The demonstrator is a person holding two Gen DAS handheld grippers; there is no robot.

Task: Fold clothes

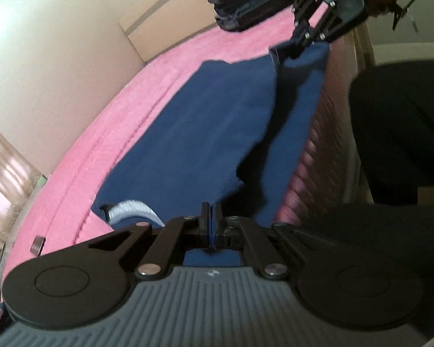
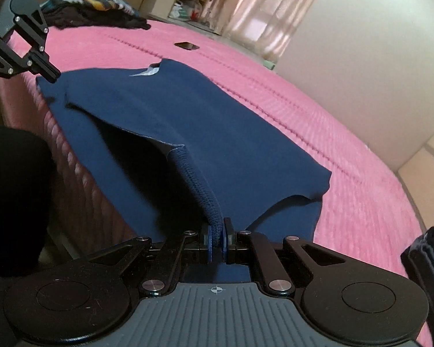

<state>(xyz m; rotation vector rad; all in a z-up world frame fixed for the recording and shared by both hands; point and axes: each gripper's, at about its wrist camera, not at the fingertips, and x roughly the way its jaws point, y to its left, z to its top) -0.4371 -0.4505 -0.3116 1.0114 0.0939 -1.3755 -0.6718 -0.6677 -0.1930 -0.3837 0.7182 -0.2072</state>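
Observation:
A navy blue shirt (image 1: pixel 205 133) lies spread on a pink bed cover (image 1: pixel 101 150), its near edge hanging over the bed's side. It also shows in the right wrist view (image 2: pixel 211 133). My left gripper (image 1: pixel 210 225) is shut on one corner of the shirt's near edge. My right gripper (image 2: pixel 217 243) is shut on the ribbed hem at the other corner. Each gripper shows in the other's view: the right one (image 1: pixel 301 47) at top, the left one (image 2: pixel 53 76) at upper left. A white neck label (image 1: pixel 130 206) shows near the left gripper.
A stack of folded dark clothes (image 1: pixel 246 3) sits at the far end of the bed. A pile of unfolded clothes (image 2: pixel 95 8) lies at the other end. A small dark phone-like object (image 2: pixel 186 45) lies on the cover. A beige wall and curtains (image 2: pixel 263 14) lie beyond.

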